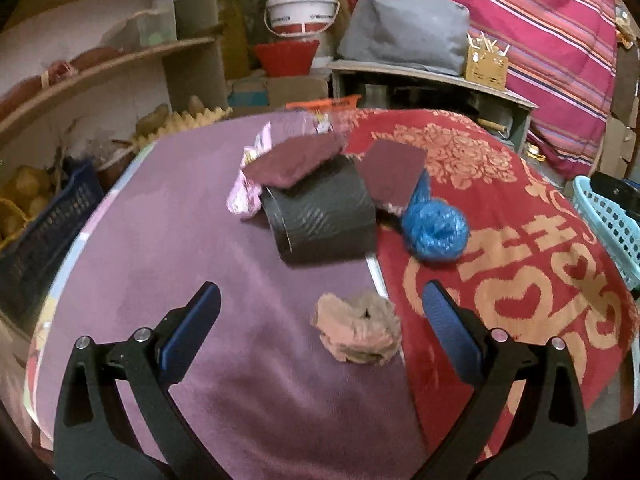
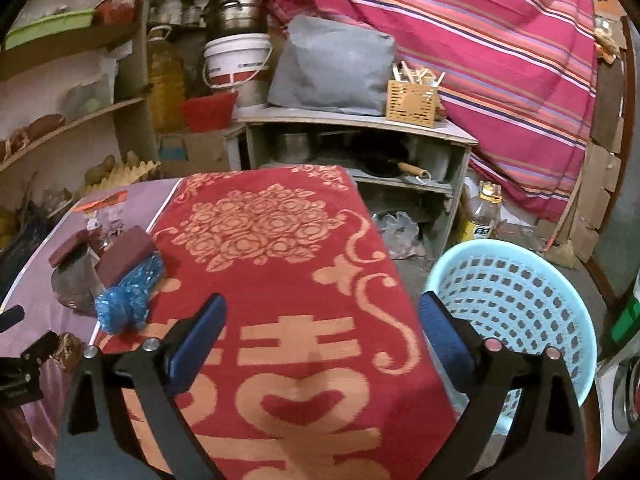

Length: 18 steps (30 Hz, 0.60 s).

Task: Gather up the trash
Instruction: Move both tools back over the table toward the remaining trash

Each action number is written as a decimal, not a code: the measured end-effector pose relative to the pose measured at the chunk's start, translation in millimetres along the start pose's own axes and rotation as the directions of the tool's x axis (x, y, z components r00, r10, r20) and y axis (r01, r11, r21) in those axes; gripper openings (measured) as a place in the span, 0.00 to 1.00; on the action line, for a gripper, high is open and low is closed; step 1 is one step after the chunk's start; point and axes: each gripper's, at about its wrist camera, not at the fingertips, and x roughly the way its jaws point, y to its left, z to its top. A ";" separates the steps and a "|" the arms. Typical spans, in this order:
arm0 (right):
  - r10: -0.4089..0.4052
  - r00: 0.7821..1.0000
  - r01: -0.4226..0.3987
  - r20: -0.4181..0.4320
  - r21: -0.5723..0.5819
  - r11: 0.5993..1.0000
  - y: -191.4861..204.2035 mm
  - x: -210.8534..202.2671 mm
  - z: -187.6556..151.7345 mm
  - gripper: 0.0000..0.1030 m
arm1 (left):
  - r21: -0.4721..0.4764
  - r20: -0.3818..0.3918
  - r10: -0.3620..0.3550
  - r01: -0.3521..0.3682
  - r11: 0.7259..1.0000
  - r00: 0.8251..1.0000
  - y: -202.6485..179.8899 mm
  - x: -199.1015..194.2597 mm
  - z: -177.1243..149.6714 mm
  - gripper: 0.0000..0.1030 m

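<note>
My left gripper (image 1: 320, 292) is open just above the purple cloth. A crumpled pinkish-brown paper wad (image 1: 358, 330) lies between its fingers, nearer the right one, and the pads do not touch it. Beyond it are a black roll (image 1: 320, 220), a blue plastic bag ball (image 1: 434, 232), two maroon pieces (image 1: 294, 160) and a pink wrapper (image 1: 244, 196). My right gripper (image 2: 323, 302) is open and empty over the red patterned cloth (image 2: 280, 240). The light blue trash basket (image 2: 520, 300) stands on the floor to its right. The blue bag ball (image 2: 128, 296) lies to its left.
A wooden shelf (image 2: 72, 128) with baskets and produce stands on the left. A low cabinet (image 2: 352, 128) behind the table carries a grey bag and a chopstick holder. A white bucket (image 1: 302, 12) and a red bowl stand at the back. A striped curtain hangs on the right.
</note>
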 end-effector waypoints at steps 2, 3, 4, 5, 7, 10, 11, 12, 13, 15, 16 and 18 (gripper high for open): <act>0.014 1.000 -0.014 -0.005 0.000 1.000 7.9 1.3 -0.1 0.92 | 0.011 -0.013 -0.002 0.002 1.000 1.000 -0.7 4.6 -3.9 0.94; 0.022 1.000 -0.022 -0.009 0.000 1.000 9.9 2.6 0.3 0.92 | 0.019 -0.017 0.000 0.000 1.000 1.000 -1.9 6.4 -5.2 0.94; 0.029 0.999 -0.029 -0.015 -0.002 1.000 13.6 3.8 0.1 0.92 | 0.028 -0.020 -0.003 0.003 1.000 1.000 -2.8 8.5 -6.8 0.92; 0.035 0.999 -0.035 -0.022 -0.004 0.999 17.9 5.1 -0.4 0.92 | 0.030 -0.023 -0.014 0.014 0.999 1.000 -2.9 9.6 -7.5 0.85; 0.041 0.999 -0.042 -0.030 -0.013 0.999 24.6 7.5 -1.2 0.92 | 0.031 -0.032 -0.042 0.043 0.999 0.999 -2.8 11.1 -7.4 0.73; 0.046 0.998 -0.048 -0.043 -0.029 0.998 36.7 11.1 -2.5 0.92 | 0.025 -0.041 -0.072 0.073 0.997 0.997 -0.2 12.9 -7.5 0.62; 0.051 0.997 -0.052 -0.049 -0.033 0.998 41.1 12.2 -3.4 0.92 | 0.019 -0.048 -0.085 0.086 0.996 0.995 0.1 14.5 -7.7 0.57; 0.055 0.997 -0.057 -0.054 -0.036 0.998 43.8 13.9 -3.2 0.92 | 0.014 -0.055 -0.110 0.111 0.994 0.992 0.3 15.5 -7.7 0.54; 0.059 0.996 -0.062 -0.059 -0.038 0.997 47.3 15.2 -3.2 0.92 | 0.012 -0.057 -0.126 0.127 0.992 0.990 -0.3 15.5 -7.5 0.47; 0.071 0.996 -0.074 -0.062 -0.047 0.996 56.7 16.2 -4.7 0.92 | 0.018 -0.050 -0.133 0.134 0.991 0.990 -1.0 12.0 -6.6 0.47; 0.076 0.995 -0.080 -0.063 -0.053 0.995 62.1 16.7 -5.2 0.92 | 0.029 -0.033 -0.119 0.120 0.992 0.992 -1.2 8.2 -5.8 0.46; 0.088 0.994 -0.092 -0.066 -0.065 0.994 70.9 17.5 -6.4 0.92 | 0.038 -0.008 -0.112 0.112 0.993 0.994 0.5 1.8 -3.3 0.46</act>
